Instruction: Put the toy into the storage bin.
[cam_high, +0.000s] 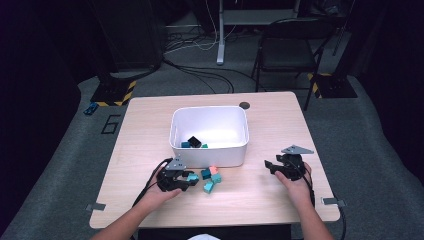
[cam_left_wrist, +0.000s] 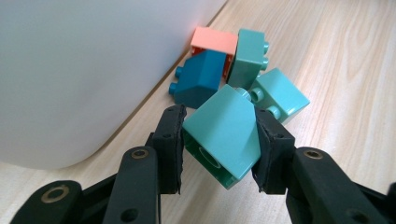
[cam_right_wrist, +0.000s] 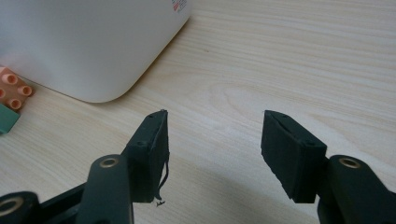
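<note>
My left gripper (cam_left_wrist: 219, 144) clamps a teal brick (cam_left_wrist: 223, 137); more bricks (cam_left_wrist: 243, 70) crowd just ahead, white bin (cam_left_wrist: 84, 70) beside; my right gripper (cam_right_wrist: 212, 154) gapes empty.

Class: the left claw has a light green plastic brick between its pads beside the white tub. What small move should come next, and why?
Probably lift. The left claw is shut on the light green plastic brick, and the white plastic tub, already holding bricks, stands just behind it.
</note>
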